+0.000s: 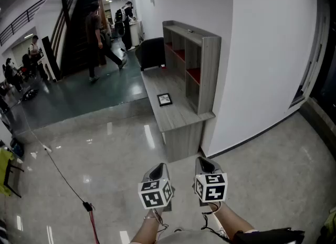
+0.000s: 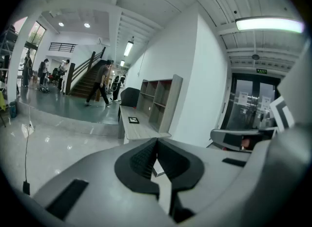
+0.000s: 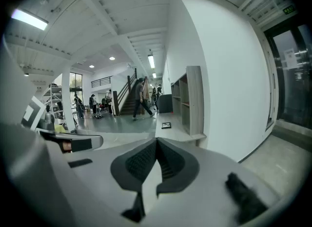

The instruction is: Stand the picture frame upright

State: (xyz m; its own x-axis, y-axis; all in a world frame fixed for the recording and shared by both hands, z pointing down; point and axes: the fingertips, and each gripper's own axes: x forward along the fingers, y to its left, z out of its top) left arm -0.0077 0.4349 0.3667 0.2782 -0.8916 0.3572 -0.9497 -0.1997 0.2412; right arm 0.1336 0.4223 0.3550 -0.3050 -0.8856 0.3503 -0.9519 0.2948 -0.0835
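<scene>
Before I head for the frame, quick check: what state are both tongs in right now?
Left tongs: closed, holding nothing.
Right tongs: closed, holding nothing.

My head camera looks forward and steeply down from standing height. My left hand-held gripper (image 1: pixel 158 169) and right hand-held gripper (image 1: pixel 206 162) sit at its bottom edge, with the worktop (image 1: pixel 181 114) well ahead across the floor (image 1: pixel 105 148). Each gripper camera rides close behind its own jaws, which fill the lower half of its view, and faces forward along them, tipped slightly down. All three views share the worktop, the picture frame (image 1: pixel 164 99) on it, the shelf unit (image 1: pixel 195 62) and the staircase (image 1: pixel 79 28) beyond. The left gripper view catches the right hand-held gripper at its right edge, and the right gripper view catches the left one at its left edge.
</scene>
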